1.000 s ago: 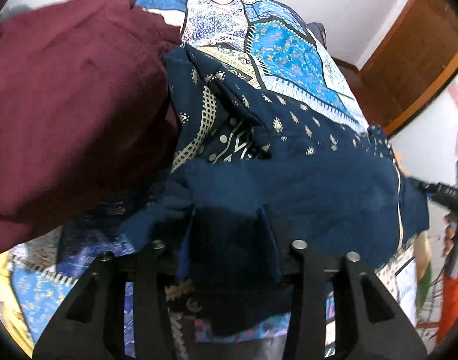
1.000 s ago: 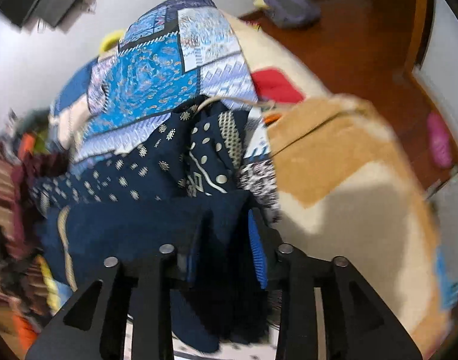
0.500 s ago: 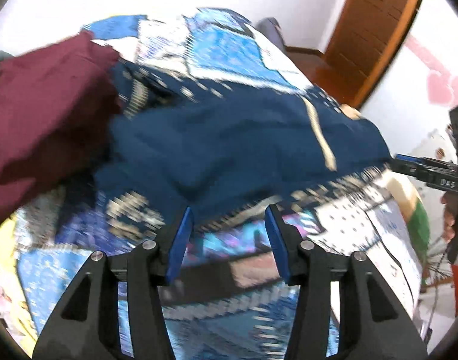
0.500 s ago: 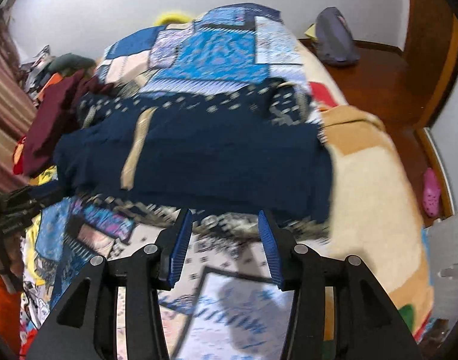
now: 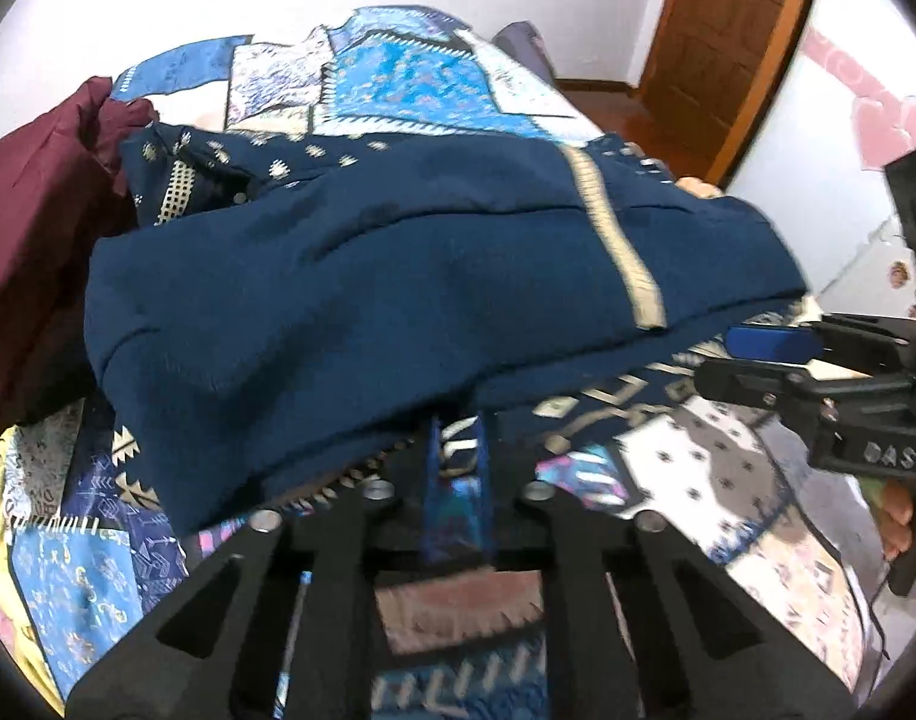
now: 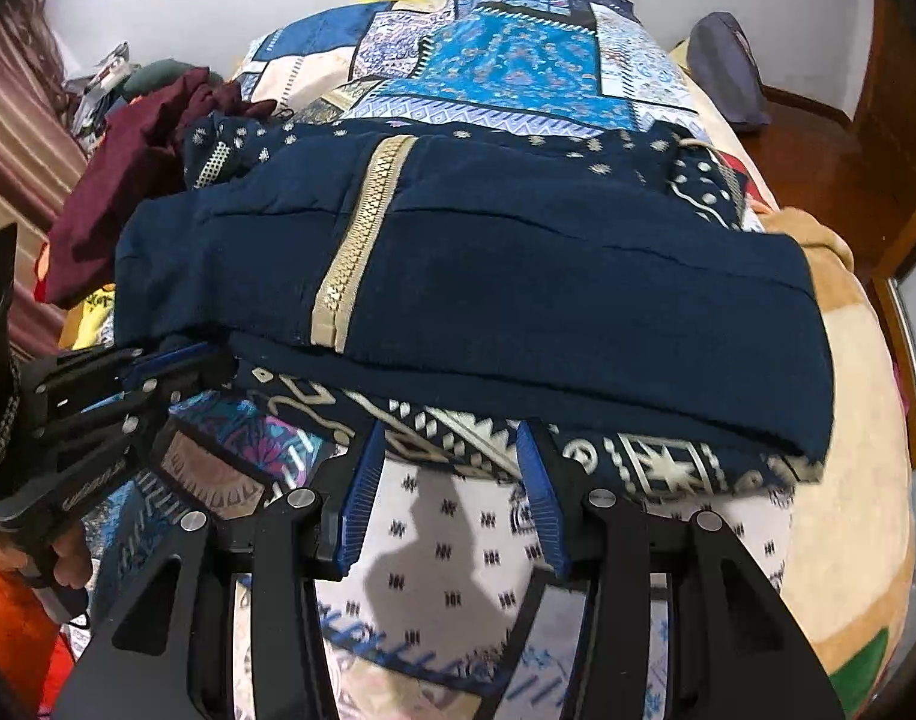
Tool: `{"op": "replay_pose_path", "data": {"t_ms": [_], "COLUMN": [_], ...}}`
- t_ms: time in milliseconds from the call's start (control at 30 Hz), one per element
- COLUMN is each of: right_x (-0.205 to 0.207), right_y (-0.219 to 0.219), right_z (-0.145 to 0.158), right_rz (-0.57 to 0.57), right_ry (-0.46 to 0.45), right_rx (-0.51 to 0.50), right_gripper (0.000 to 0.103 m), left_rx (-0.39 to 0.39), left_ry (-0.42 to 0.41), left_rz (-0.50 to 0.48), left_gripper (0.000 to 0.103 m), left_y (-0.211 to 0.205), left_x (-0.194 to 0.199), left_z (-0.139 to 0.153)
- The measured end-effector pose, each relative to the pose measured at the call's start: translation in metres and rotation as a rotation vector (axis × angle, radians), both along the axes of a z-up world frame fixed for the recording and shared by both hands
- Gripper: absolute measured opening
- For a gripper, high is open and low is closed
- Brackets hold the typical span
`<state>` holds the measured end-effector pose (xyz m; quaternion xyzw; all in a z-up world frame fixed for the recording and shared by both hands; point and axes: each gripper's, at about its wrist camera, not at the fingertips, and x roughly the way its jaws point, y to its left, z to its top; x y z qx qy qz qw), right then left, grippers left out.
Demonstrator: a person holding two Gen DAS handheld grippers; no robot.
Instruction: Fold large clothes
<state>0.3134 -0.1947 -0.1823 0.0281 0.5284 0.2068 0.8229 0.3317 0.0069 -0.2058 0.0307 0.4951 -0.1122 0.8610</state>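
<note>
Navy garment (image 6: pixel 518 300) with gold zigzag trim strip (image 6: pixel 362 240) lies folded into a wide band across the bed (image 6: pixel 848 480), on top of the patchwork bedspread (image 6: pixel 506 54); printed gold-pattern hem sticks out under its near edge. Left gripper (image 5: pixel 458 468): jaws have just been closing and now stand nearly together, only a thin slot between the blue pads; they sit at the near edge of the navy garment, whose fold overhangs the tips. Some pale patterned cloth shows in the slot, cannot tell if it is pinched. Right gripper (image 6: pixel 452 480): jaws part-open, nothing between them but bare bedspread; tips sit just short of the printed hem, not touching it as far as visible. In the left view the right gripper comes in from the right side, level with the garment's near edge, blue pad beside the trim end. In the right view the left gripper sits at the garment's left near corner. Maroon garment (image 5: pixel 32 228) heaped at the left, touching the navy one. Wooden door (image 5: pixel 722 30) at back right.
</note>
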Motion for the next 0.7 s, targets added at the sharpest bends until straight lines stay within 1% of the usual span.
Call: {"op": "replay_pose_path", "data": {"t_ms": [100,200,267,333,400,467,500,533,567,600,633,700], "right_x": [0.006,0.011,0.020,0.033,0.053,0.075,0.086,0.101,0.111,0.118,0.121,0.119], "right_y": [0.008,0.013,0.013,0.012,0.011,0.011,0.010,0.007,0.002,-0.004,-0.010,-0.017], "right_z": [-0.001,0.004,0.009,0.013,0.018,0.025,0.031,0.040,0.051,0.065,0.078,0.097], "right_rz": [0.022,0.057,0.078,0.088,0.082,0.063,0.041,-0.001,-0.039,-0.078,-0.103,-0.107], "right_ry": [-0.019,-0.065,-0.090,-0.100,-0.104,-0.118,-0.131,-0.149,-0.165,-0.184,-0.204,-0.229], "right_rx": [-0.038,-0.079,-0.099,-0.113,-0.115,-0.125,-0.137,-0.150,-0.139,-0.103,-0.058,0.008], "right_gripper": [0.042,0.042,0.042,0.042,0.042,0.042,0.042,0.042,0.042,0.042,0.042,0.042], "left_rx": [-0.016,-0.027,-0.024,-0.035,-0.010,0.048,0.095,0.113,0.121,0.108,0.084,0.027], "left_ry": [0.002,-0.039,-0.068,-0.076,-0.080,-0.093,-0.097,-0.102,-0.120,-0.139,-0.162,-0.218], "left_rz": [0.006,0.022,0.038,0.037,0.040,0.042,0.060,0.075,0.104,0.125,0.141,0.164], "left_gripper": [0.007,0.007,0.007,0.007,0.007,0.007,0.007,0.007,0.007,0.007,0.007,0.007], "left_y": [0.004,0.010,0.014,0.017,0.018,0.017,0.018,0.019,0.023,0.028,0.032,0.042], "left_x": [0.009,0.016,0.026,0.042,0.061,0.088,0.107,0.116,0.132,0.139,0.142,0.143], "left_z": [-0.002,0.009,0.020,0.027,0.032,0.039,0.045,0.050,0.063,0.075,0.086,0.112]}}
